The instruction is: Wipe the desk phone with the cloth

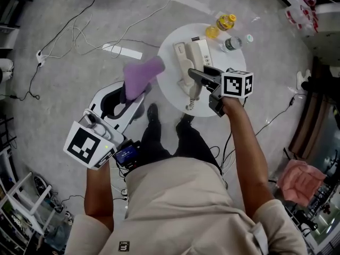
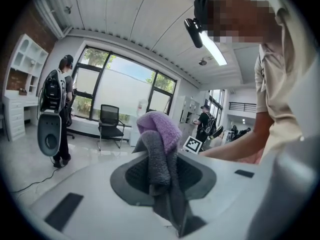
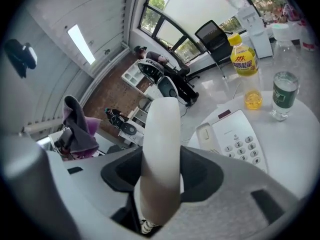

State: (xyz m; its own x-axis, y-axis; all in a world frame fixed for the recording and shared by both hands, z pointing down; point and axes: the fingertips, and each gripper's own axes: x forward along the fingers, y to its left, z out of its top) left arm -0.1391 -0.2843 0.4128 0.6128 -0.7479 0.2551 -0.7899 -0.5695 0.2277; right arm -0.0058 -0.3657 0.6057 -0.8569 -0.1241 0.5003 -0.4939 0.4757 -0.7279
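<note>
A white desk phone base (image 1: 201,53) (image 3: 235,140) lies on a round white table (image 1: 169,86). Its white handset (image 1: 187,74) (image 3: 160,149) is lifted off the cradle and clamped across my right gripper (image 1: 199,78) (image 3: 160,176), which hovers over the table's near side. A coiled cord (image 1: 190,104) hangs from the handset. My left gripper (image 1: 135,93) (image 2: 162,176) is shut on a purple cloth (image 1: 143,74) (image 2: 159,139) (image 3: 77,129). It holds the cloth in the air left of the table, with the cloth bunched up above the jaws.
On the table's far side stand a yellow drink bottle (image 1: 227,21) (image 3: 244,59), a small container of yellow liquid (image 1: 212,32) and a water bottle (image 1: 232,43) (image 3: 284,91). Cables (image 1: 79,36) trail over the floor at left. A pink cloth (image 1: 297,178) lies at right.
</note>
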